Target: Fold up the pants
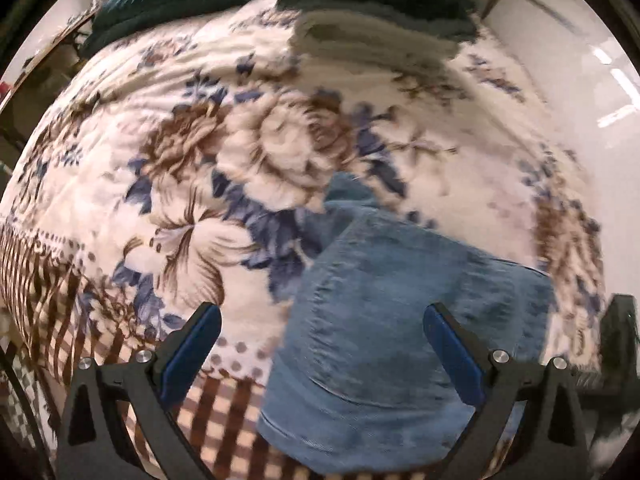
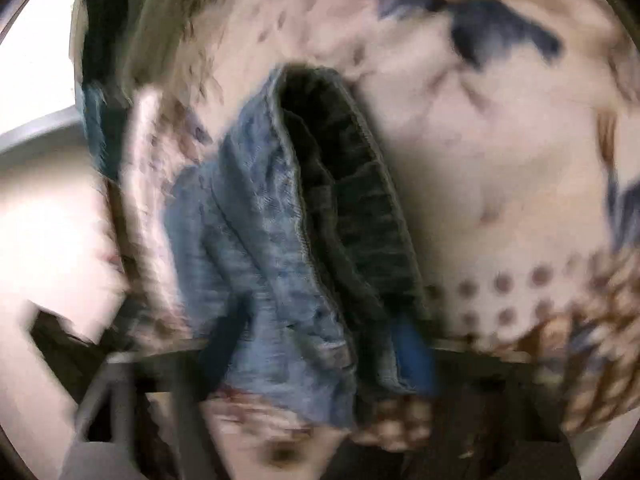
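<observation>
Blue denim pants (image 1: 400, 320) lie folded on a floral bedspread (image 1: 200, 152), at the lower right of the left wrist view. My left gripper (image 1: 322, 328) is open, hovering above the near edge of the pants with nothing between its blue pads (image 1: 452, 348). In the right wrist view, which is blurred by motion, my right gripper (image 2: 320, 344) is shut on a bunched edge of the pants (image 2: 280, 248), with the dark opening of the fabric facing the camera above the bedspread (image 2: 500, 168).
Folded dark teal and grey blankets (image 1: 384, 4) are stacked at the far end of the bed. A white floor or wall (image 1: 580, 60) lies to the right of the bed. The bed's checked border (image 1: 224, 412) is nearest me.
</observation>
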Demonstrator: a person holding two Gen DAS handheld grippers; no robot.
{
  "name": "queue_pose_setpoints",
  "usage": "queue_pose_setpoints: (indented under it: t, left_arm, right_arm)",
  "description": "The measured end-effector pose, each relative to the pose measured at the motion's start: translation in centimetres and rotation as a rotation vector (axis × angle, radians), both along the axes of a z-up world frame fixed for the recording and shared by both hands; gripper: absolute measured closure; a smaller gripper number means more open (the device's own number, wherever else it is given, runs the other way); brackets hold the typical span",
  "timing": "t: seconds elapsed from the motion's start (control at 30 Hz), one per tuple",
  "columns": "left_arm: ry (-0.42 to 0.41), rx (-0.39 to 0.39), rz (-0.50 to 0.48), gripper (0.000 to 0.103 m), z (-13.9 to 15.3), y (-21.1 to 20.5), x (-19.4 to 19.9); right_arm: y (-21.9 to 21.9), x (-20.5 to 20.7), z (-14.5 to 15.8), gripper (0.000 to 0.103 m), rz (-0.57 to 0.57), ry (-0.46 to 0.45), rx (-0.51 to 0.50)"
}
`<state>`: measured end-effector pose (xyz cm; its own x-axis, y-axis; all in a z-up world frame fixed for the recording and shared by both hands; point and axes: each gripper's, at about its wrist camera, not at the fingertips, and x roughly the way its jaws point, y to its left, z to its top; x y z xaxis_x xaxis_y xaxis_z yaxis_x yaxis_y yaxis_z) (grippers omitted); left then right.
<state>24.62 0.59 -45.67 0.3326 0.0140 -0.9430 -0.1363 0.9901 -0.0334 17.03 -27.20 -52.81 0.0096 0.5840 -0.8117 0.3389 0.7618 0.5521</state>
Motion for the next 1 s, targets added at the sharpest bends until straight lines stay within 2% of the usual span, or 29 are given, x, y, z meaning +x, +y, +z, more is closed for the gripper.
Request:
queue_pose_setpoints:
  t: [0.03,0.13,0.2,0.23,0.27,0.33,0.37,0.43,0.5,0.53,0.57,0.63,0.7,0.8,0.9,0.93,0.97,1.0]
  left_arm:
    - [0.022,0.001,0.011,0.001,-1.0,0.3,0.4]
    - [0.085,-0.043,0.023,0.001,-2.4,0.5,0.7]
    - [0.099,-0.034,0.012,0.001,-2.7,0.3,0.3]
    - [0.103,-0.022,0.000,0.001,-2.8,0.1,0.0]
    - [0.107,-0.013,-0.011,0.001,-3.0,-0.1,-0.4]
    - [0.120,-0.013,-0.018,0.001,-3.3,-0.2,-1.0]
    - [0.125,-0.018,-0.016,0.001,-3.5,-0.1,-1.3]
    - [0.124,-0.031,-0.003,0.001,-3.8,0.1,-1.9]
    - [0.118,-0.039,0.002,0.001,-4.2,0.3,-2.3]
    - [0.113,-0.030,0.001,0.001,-4.3,0.3,-2.4]
    - [0.104,-0.017,-0.008,0.001,-4.4,0.3,-2.5]
    - [0.089,-0.002,-0.016,0.001,-4.4,0.2,-2.5]
    - [0.075,0.018,-0.028,0.001,-4.5,0.1,-2.4]
    - [0.071,0.024,-0.055,0.000,-5.0,0.0,-2.4]
    - [0.087,-0.011,-0.059,0.000,-5.8,0.6,-2.3]
    - [0.092,-0.021,-0.060,0.000,-6.0,0.7,-2.3]
    - [0.102,-0.036,-0.061,0.000,-6.3,0.9,-2.2]
    - [0.110,-0.044,-0.061,0.000,-6.5,1.1,-2.1]
  right_arm:
    - [0.9,0.1,0.4,0.076,0.044,-0.025,-0.065]
    - [1.4,-0.6,4.4,0.088,0.073,-0.167,-0.199]
    - [0.7,-1.1,5.8,0.088,0.068,-0.215,-0.277]
    - [0.1,-0.9,4.9,0.088,0.075,-0.172,-0.295]
    - [-0.5,-0.5,3.5,0.088,0.058,-0.104,-0.271]
    - [-0.5,0.9,1.1,0.087,0.077,0.005,-0.180]
    - [-0.4,1.4,0.9,0.083,0.109,0.027,-0.161]
    - [0.0,2.8,2.6,0.055,0.182,0.029,-0.201]
    - [0.4,4.4,5.8,0.042,0.227,-0.037,-0.311]
    - [1.1,5.6,7.9,0.037,0.239,-0.083,-0.339]
    - [2.0,6.7,8.8,0.036,0.257,-0.098,-0.329]
    - [6.5,10.0,9.7,0.036,0.367,-0.101,-0.250]
    - [10.7,13.1,9.1,0.036,0.451,-0.087,-0.202]
    - [17.8,17.5,6.3,0.036,0.586,-0.051,-0.177]
    - [22.5,20.3,3.4,0.038,0.651,0.014,-0.174]
    - [24.0,21.1,2.5,0.041,0.679,0.027,-0.177]
    - [25.3,21.5,1.8,0.048,0.716,0.029,-0.195]
    - [27.1,21.8,1.1,0.068,0.790,0.028,-0.244]
